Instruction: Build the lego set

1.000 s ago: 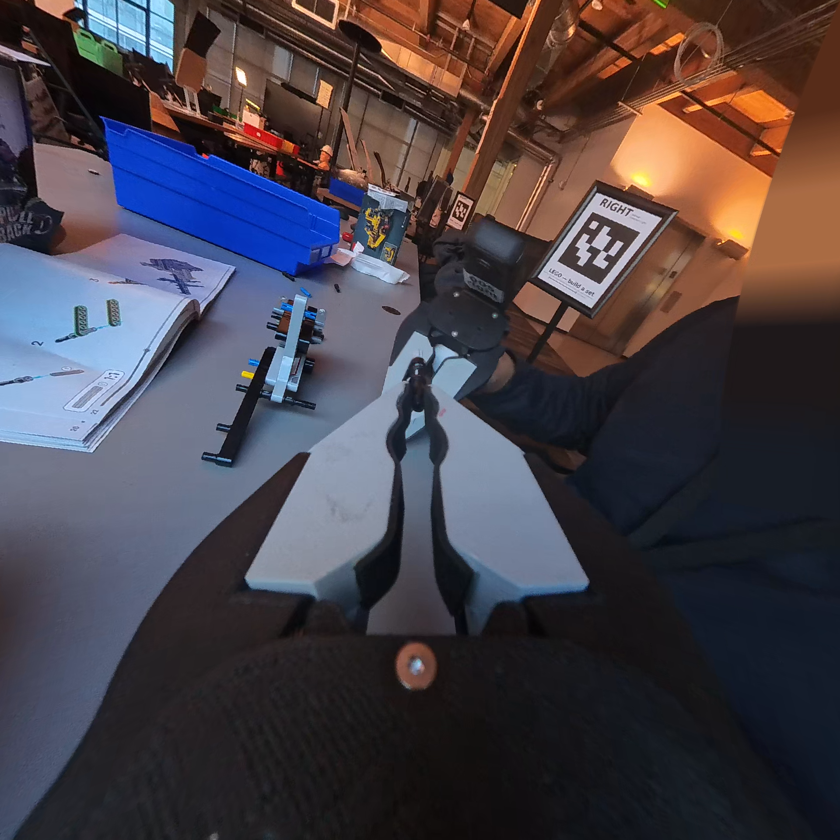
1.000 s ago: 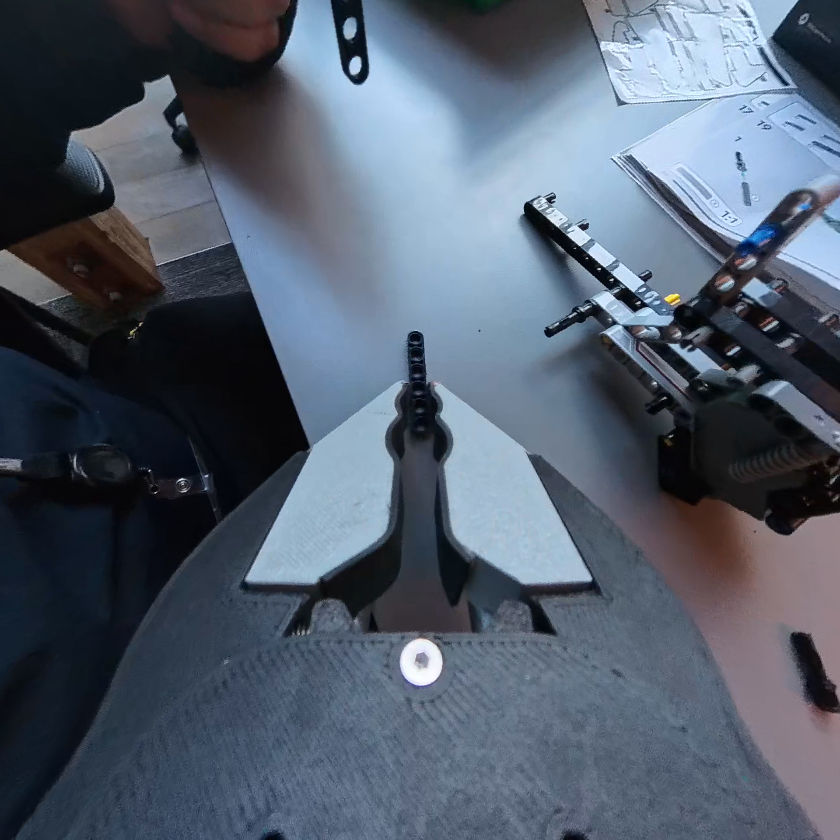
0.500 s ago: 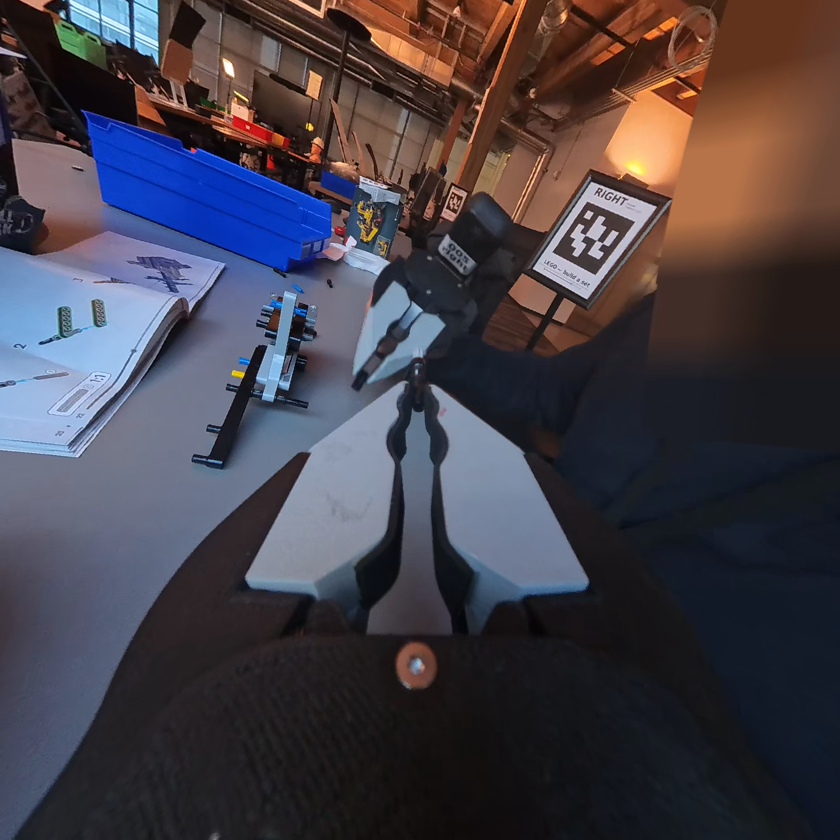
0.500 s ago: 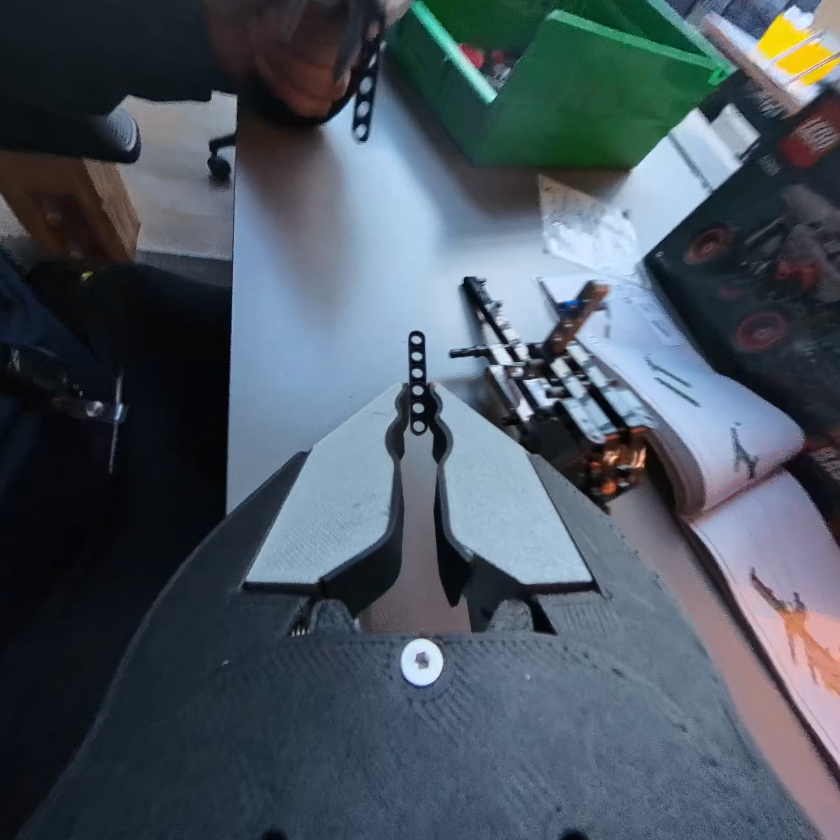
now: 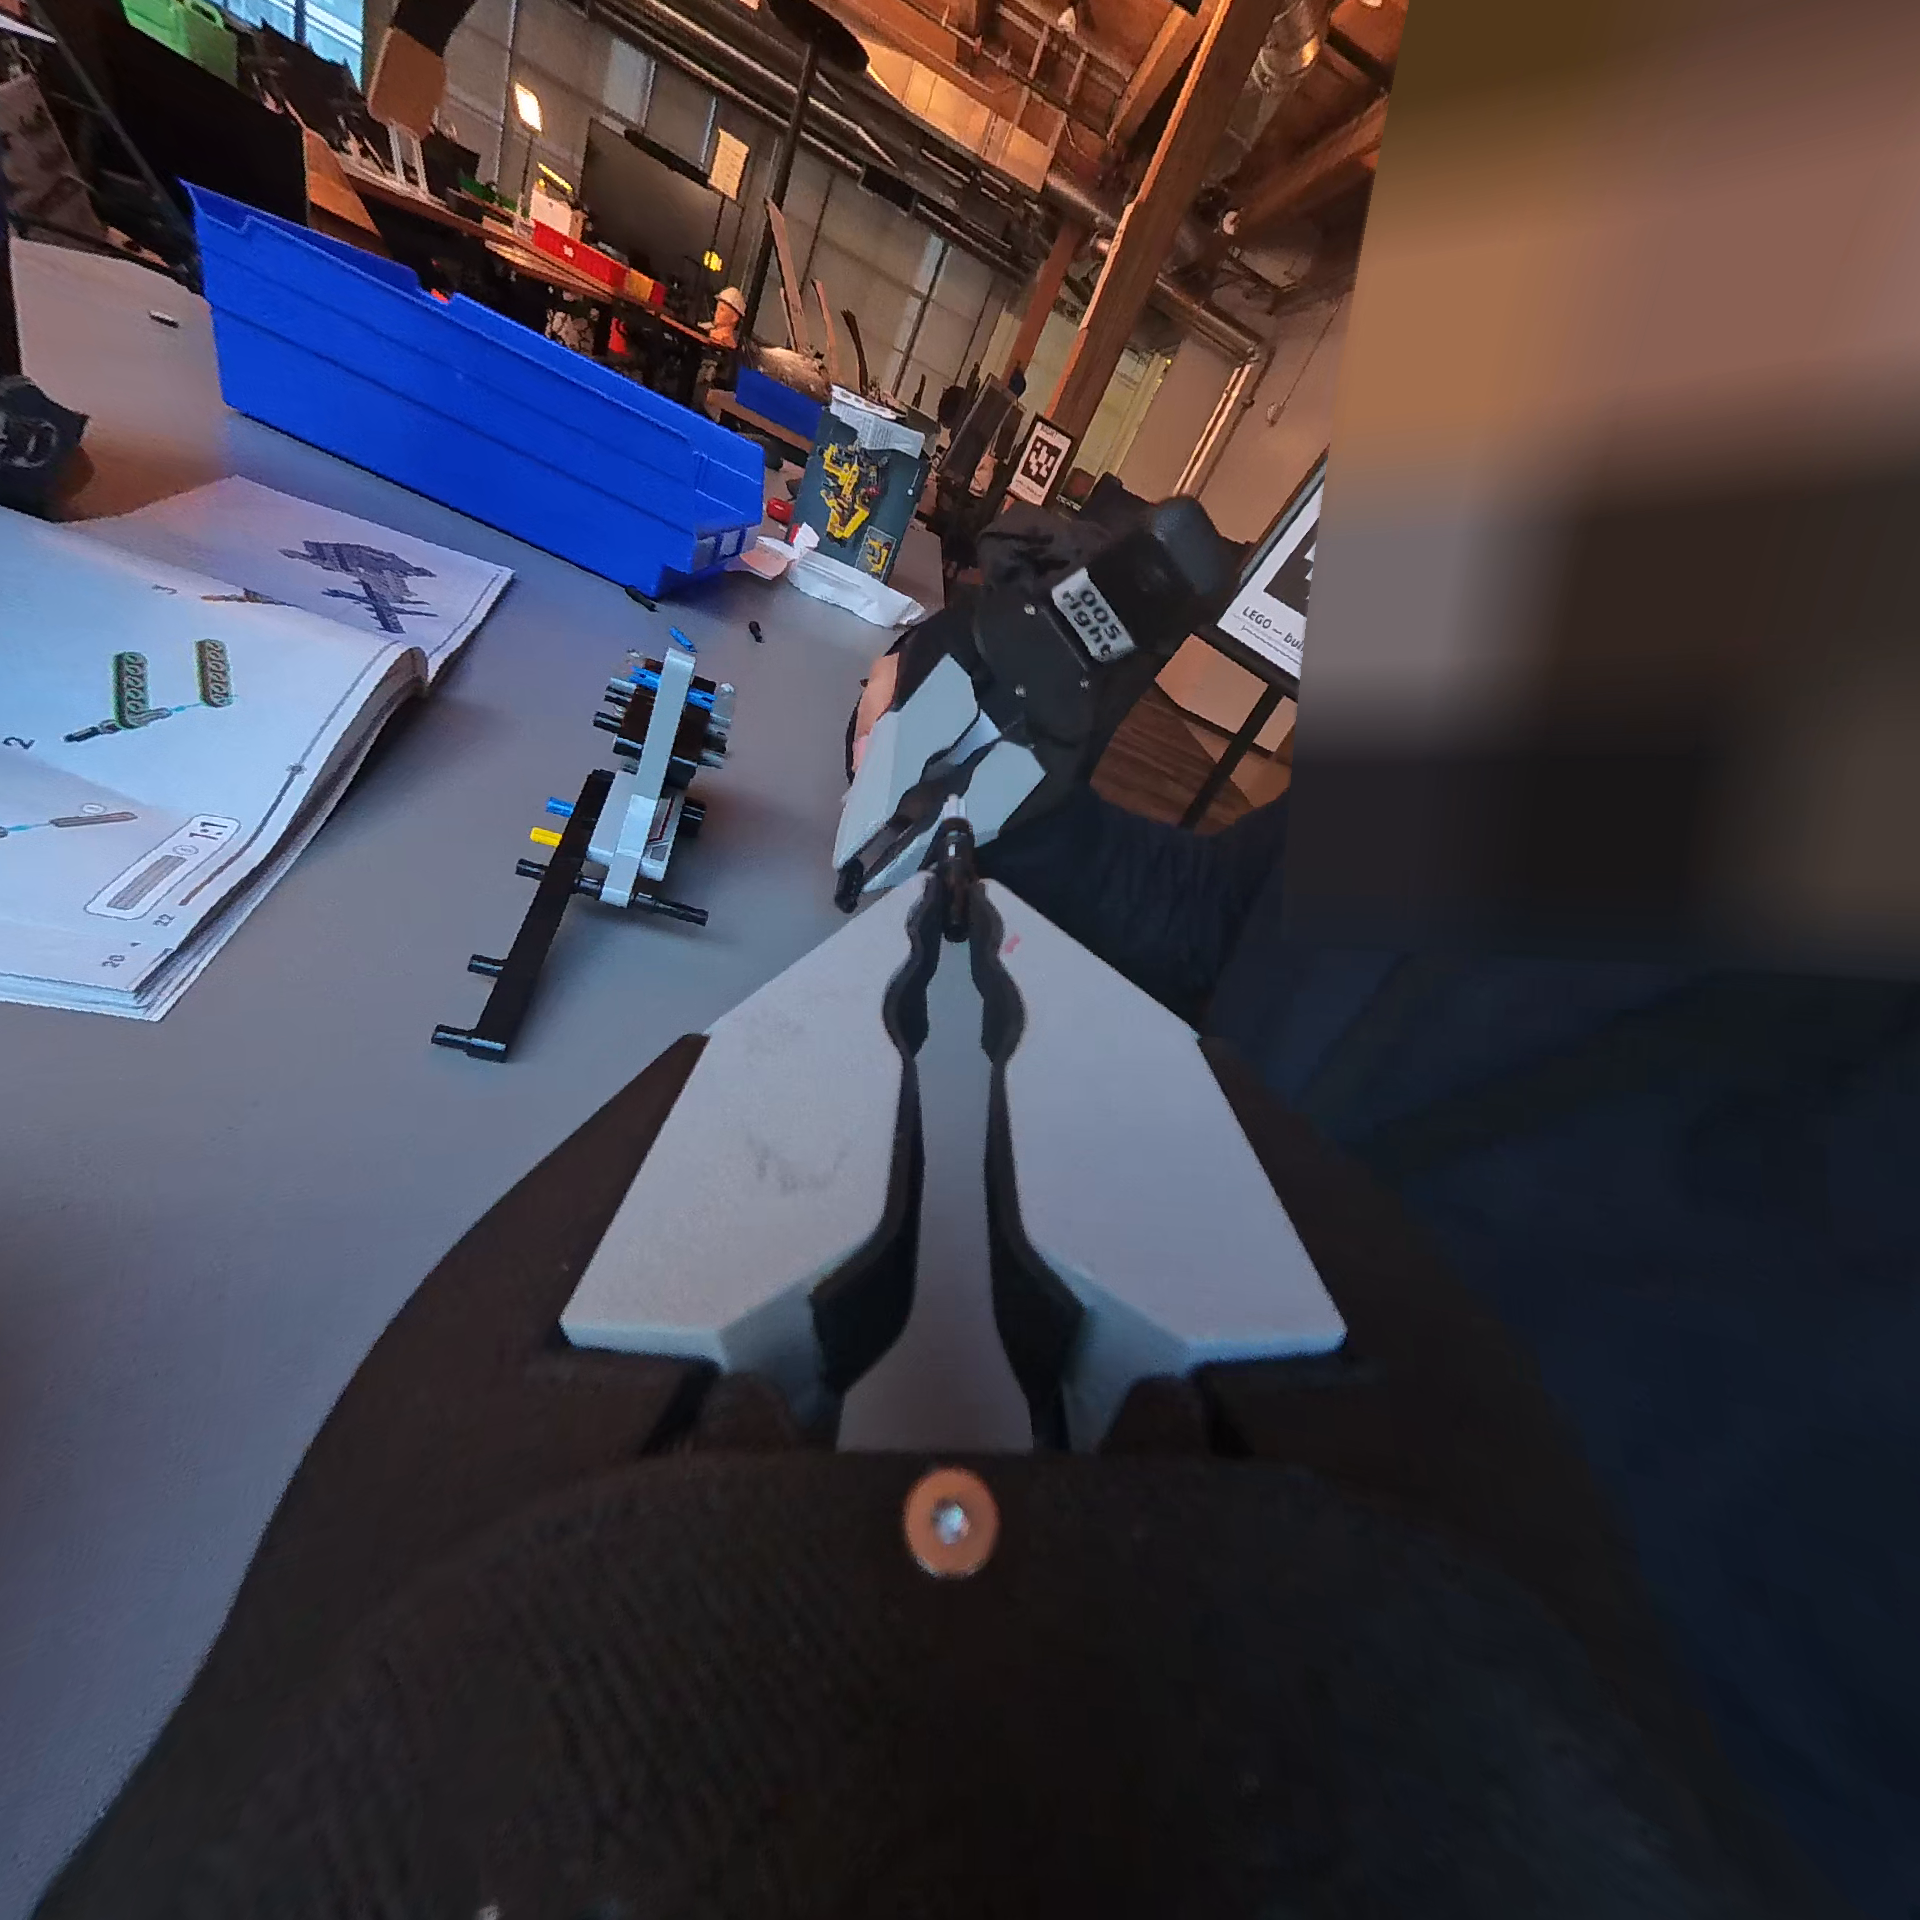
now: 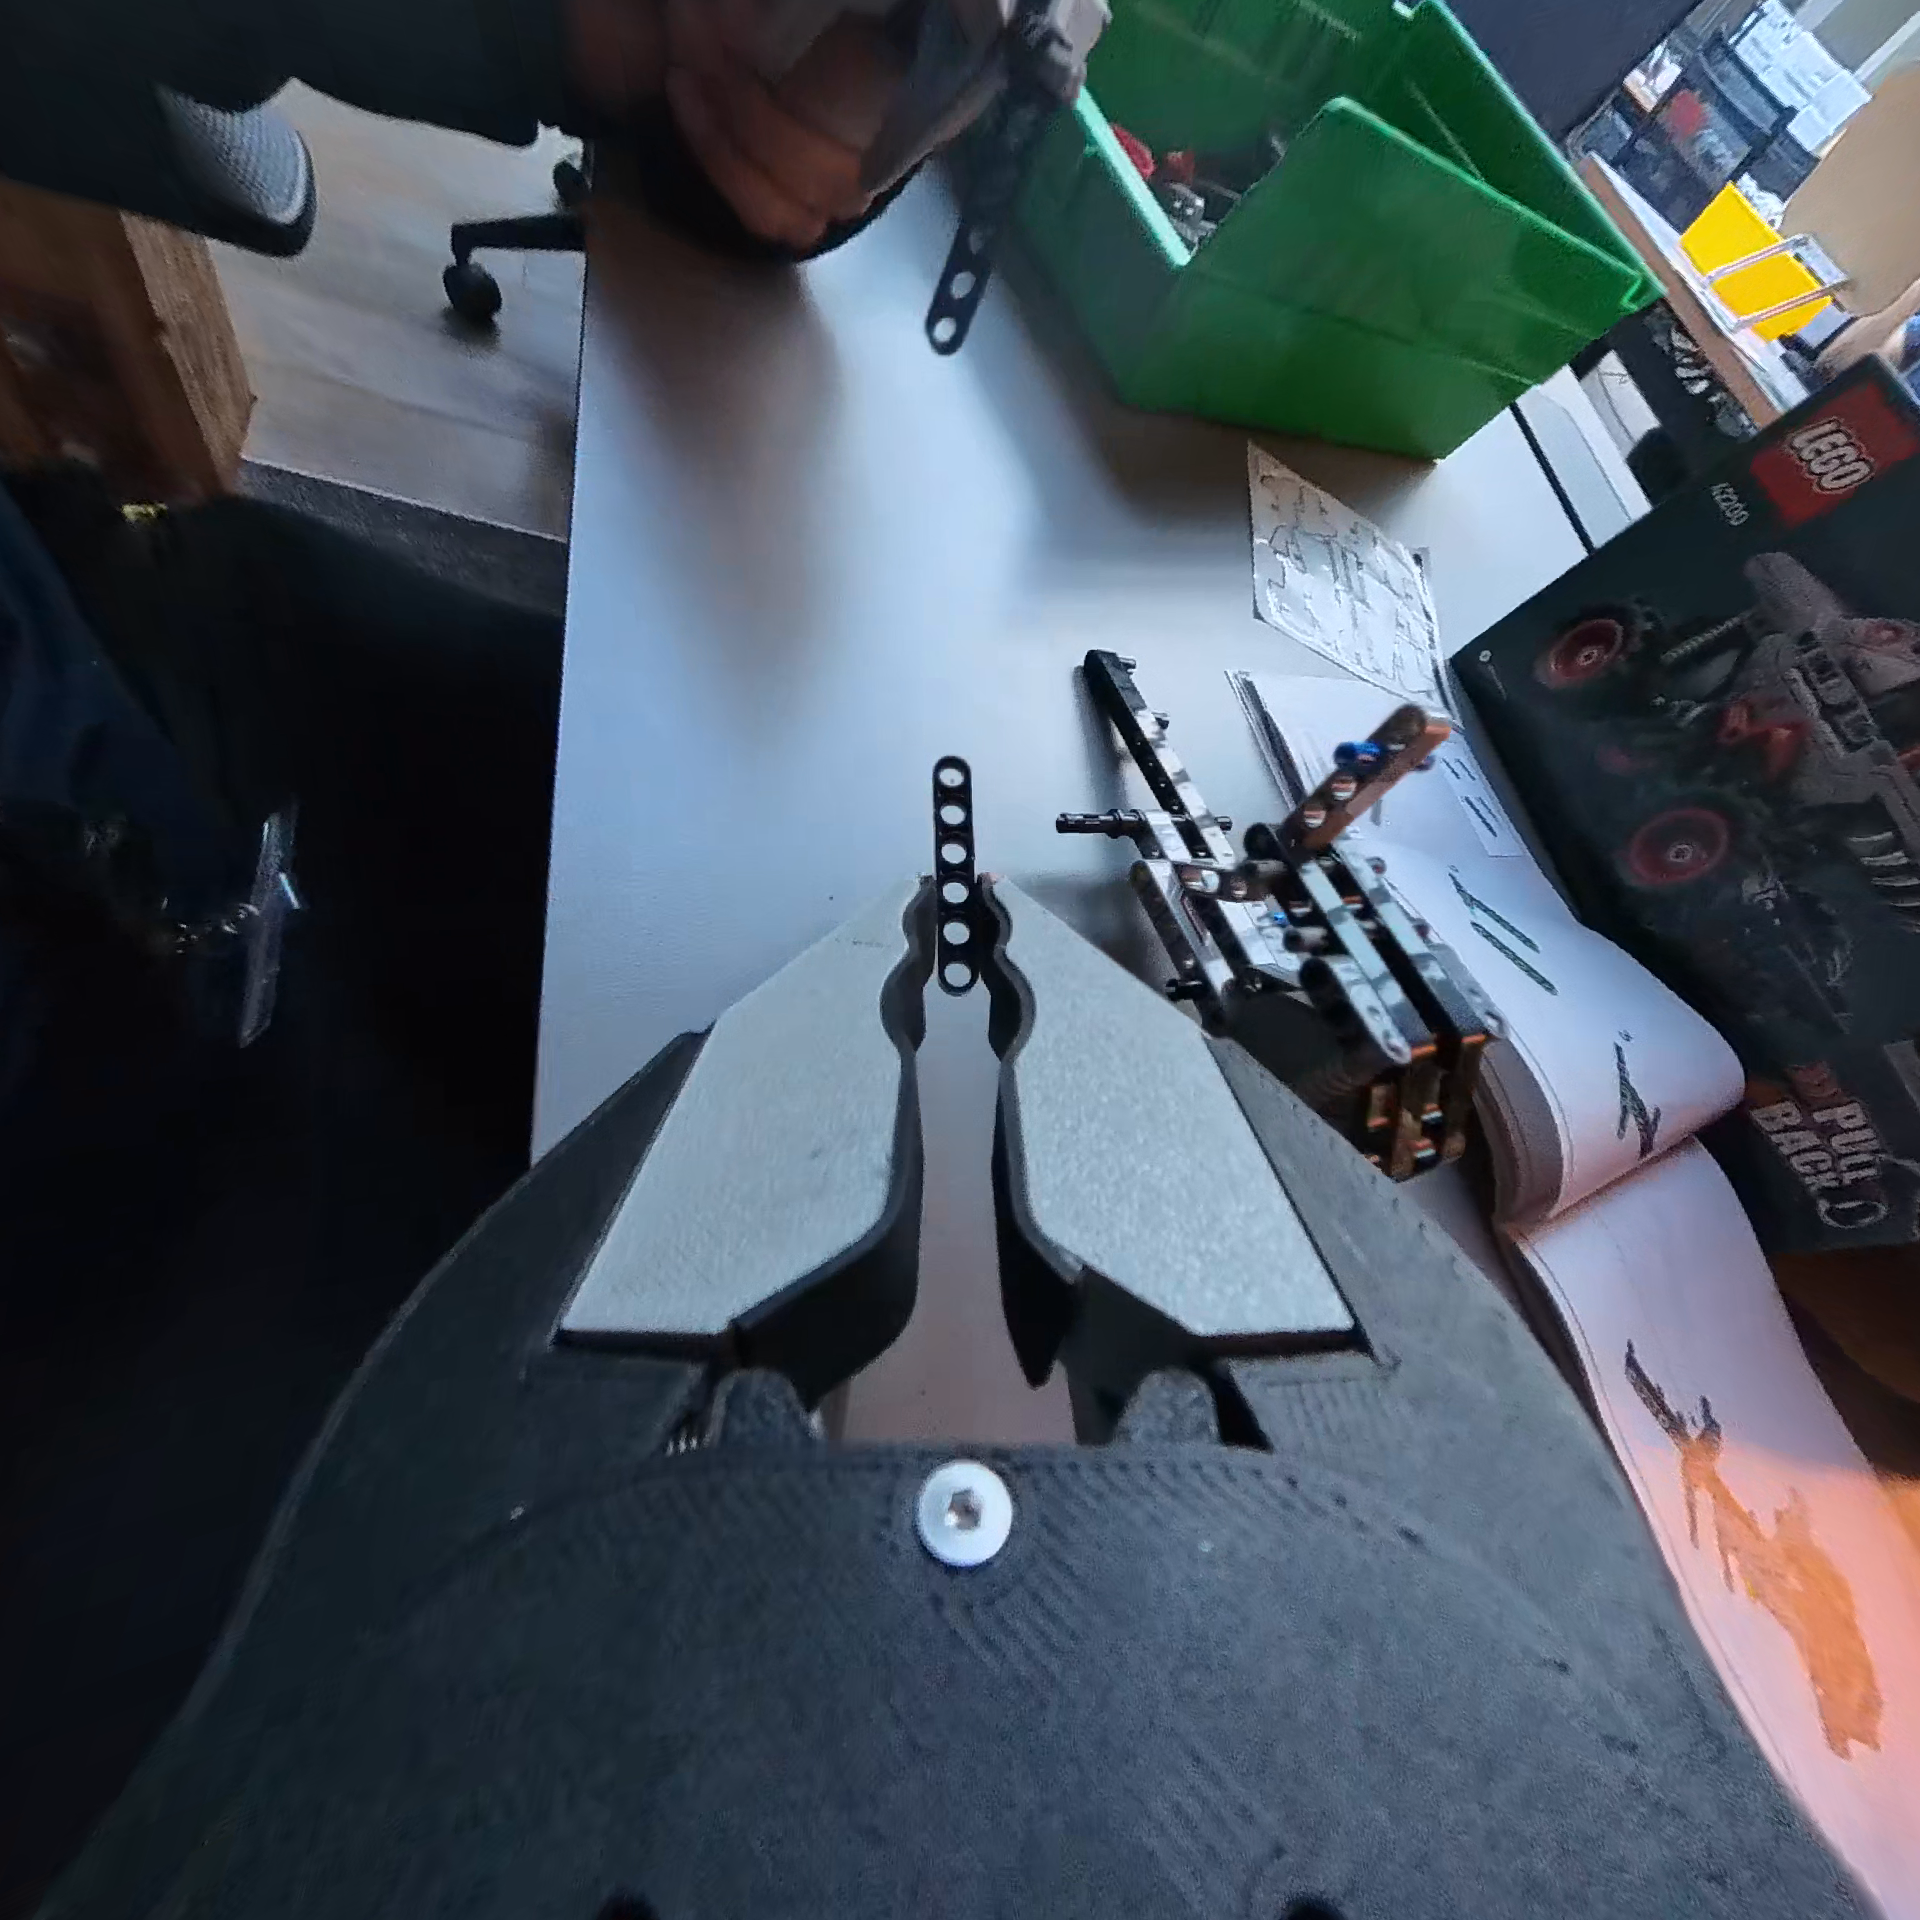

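My left gripper [image 5: 951, 902] is shut on a thin black beam [image 5: 952, 852], seen edge-on at its tips. My right gripper [image 6: 953, 891] is shut on a black beam with holes [image 6: 952, 831], held above the grey table [image 6: 790, 582]. In the left wrist view the right gripper [image 5: 914, 831] hangs just beyond my left tips, its beam pointing down-left. In the right wrist view the left gripper [image 6: 997, 135] is at the top, blurred, with its black beam [image 6: 961, 281] hanging down. The partly built lego model [image 5: 644, 810] lies on the table and also shows in the right wrist view [image 6: 1320, 935].
An open instruction booklet [image 5: 208, 727] lies left of the model, also in the right wrist view [image 6: 1621, 1091]. A blue bin [image 5: 468, 395] and a small box [image 5: 862, 499] stand behind. Green bins [image 6: 1299, 260], a sticker sheet [image 6: 1340, 582] and the lego box [image 6: 1766, 779] line the table's far side. The grippers' ends are close to 15 centimetres from one another.
My right gripper has tilted up and moved over the table towards the left gripper, still holding its beam. The left gripper has turned slightly towards the model, beam still held.
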`<state>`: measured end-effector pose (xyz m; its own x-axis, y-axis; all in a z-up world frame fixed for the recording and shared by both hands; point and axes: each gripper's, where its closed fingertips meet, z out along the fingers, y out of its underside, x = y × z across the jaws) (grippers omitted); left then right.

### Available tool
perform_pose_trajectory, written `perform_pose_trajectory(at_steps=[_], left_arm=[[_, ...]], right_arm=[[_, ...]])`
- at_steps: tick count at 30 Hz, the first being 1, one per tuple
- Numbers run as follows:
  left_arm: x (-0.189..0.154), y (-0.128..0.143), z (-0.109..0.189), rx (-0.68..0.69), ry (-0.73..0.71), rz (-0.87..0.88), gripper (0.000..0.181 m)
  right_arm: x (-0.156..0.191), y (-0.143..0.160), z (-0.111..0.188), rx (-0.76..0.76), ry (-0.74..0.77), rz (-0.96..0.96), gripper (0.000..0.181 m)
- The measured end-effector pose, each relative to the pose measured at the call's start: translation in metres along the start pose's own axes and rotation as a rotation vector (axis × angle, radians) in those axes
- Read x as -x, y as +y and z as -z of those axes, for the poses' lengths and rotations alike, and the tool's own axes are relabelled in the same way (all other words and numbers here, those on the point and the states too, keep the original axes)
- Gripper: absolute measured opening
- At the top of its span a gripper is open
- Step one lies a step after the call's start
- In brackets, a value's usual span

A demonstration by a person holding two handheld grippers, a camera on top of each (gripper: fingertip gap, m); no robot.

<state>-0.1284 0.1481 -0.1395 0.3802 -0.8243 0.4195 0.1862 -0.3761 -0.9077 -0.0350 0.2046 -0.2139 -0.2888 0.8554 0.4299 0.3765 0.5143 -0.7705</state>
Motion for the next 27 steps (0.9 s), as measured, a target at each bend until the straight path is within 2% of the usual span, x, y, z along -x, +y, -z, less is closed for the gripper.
perform_pose_trajectory(at_steps=[12,27], left_arm=[[0.001,-0.004,0.003,-0.030,-0.003,0.004,0.003],[0.004,-0.004,-0.002,-0.011,0.014,0.007,0.003]], right_arm=[[0.010,0.020,-0.016,0.157,-0.010,0.114,0.004],[0.006,0.020,-0.015,0.158,0.034,0.148,0.004]])
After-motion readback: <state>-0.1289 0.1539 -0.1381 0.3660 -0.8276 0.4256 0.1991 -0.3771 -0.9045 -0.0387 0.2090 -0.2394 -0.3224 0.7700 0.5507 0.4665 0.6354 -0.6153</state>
